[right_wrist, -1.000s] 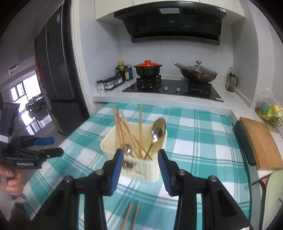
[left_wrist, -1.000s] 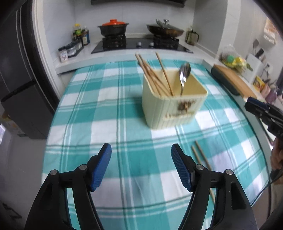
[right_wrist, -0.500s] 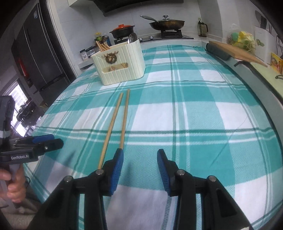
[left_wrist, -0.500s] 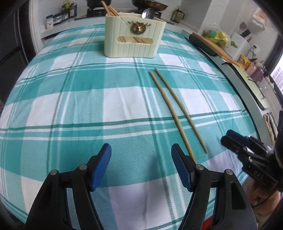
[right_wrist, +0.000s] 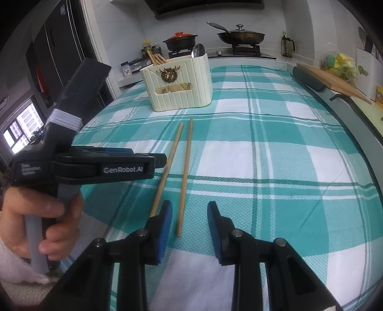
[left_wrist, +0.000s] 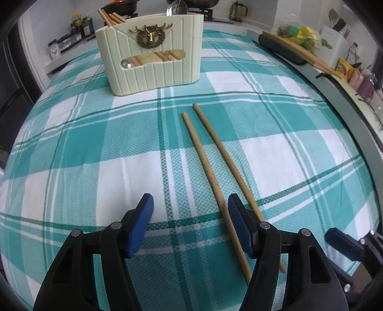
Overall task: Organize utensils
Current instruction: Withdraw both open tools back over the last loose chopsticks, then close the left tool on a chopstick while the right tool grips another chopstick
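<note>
Table (left_wrist: 71,148) under a teal-and-white checked cloth fills both views. Toward the upper middle stands a cream utensil holder (left_wrist: 153,52) with chopsticks and a spoon inside. Below it two loose chopsticks (left_wrist: 210,172) lie side by side on the cloth, running toward the bottom of the frame. The left hand-held gripper (left_wrist: 190,223) is spread wide, the chopsticks' lower ends at its right finger. The right hand-held gripper (right_wrist: 189,226) gapes too, one chopstick tip between its fingers.

The right finger (left_wrist: 241,229) hides part of the chopsticks (left_wrist: 208,165) at lower right. The holder (left_wrist: 150,51) hides most of the spoon (left_wrist: 176,9).
</note>
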